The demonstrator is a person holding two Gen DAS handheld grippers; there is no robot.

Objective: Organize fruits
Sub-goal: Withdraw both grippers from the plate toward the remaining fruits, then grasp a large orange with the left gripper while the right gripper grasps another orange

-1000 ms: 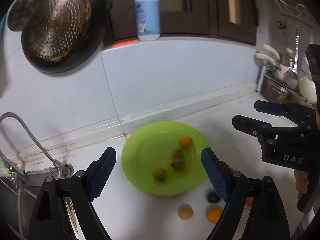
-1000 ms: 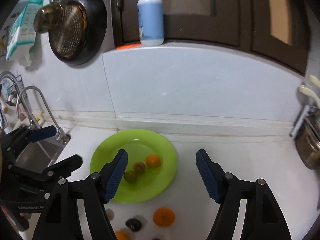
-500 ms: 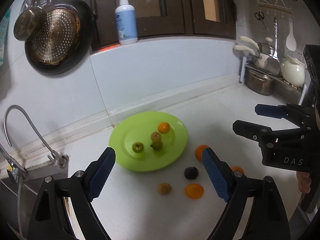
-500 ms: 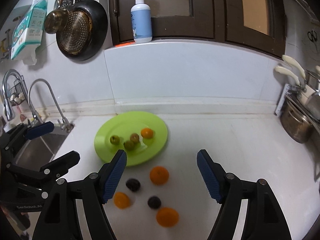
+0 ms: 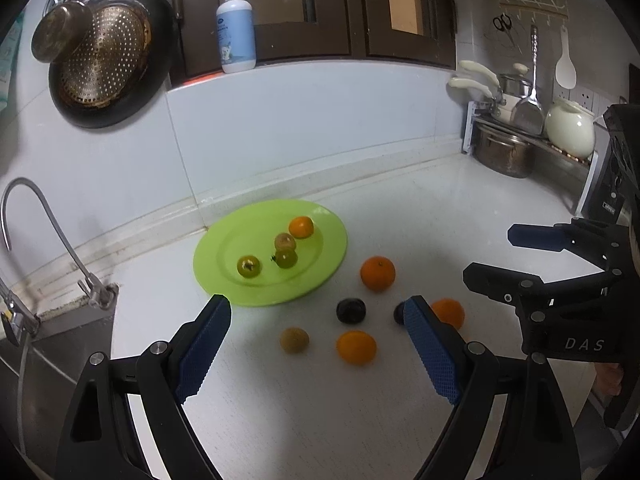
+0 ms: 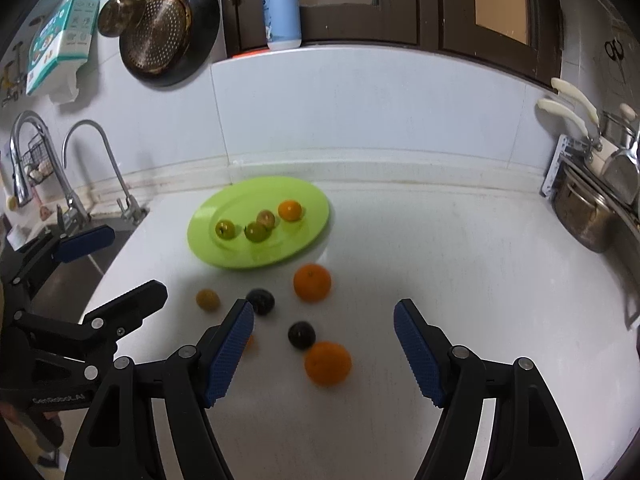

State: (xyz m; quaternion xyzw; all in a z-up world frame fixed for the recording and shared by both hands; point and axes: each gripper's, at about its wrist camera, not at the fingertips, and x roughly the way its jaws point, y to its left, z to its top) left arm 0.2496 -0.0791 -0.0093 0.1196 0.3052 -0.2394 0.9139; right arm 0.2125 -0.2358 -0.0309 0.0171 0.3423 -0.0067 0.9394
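Both claws hang spread and empty above the white bench (image 5: 460, 208), ready to pick. Four small fruits already sit on the green plate (image 6: 224, 256); six more lie loose just in front, including an orange (image 6: 312, 282) nearest its rim, likely next.

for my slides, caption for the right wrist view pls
Open right gripper above loose fruit beside a green plate holding four.

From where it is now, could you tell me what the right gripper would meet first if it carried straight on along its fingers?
Probably the nearest orange, which lies between the open right gripper fingers' lines with the dark fruit just behind it; depth is hard to judge.
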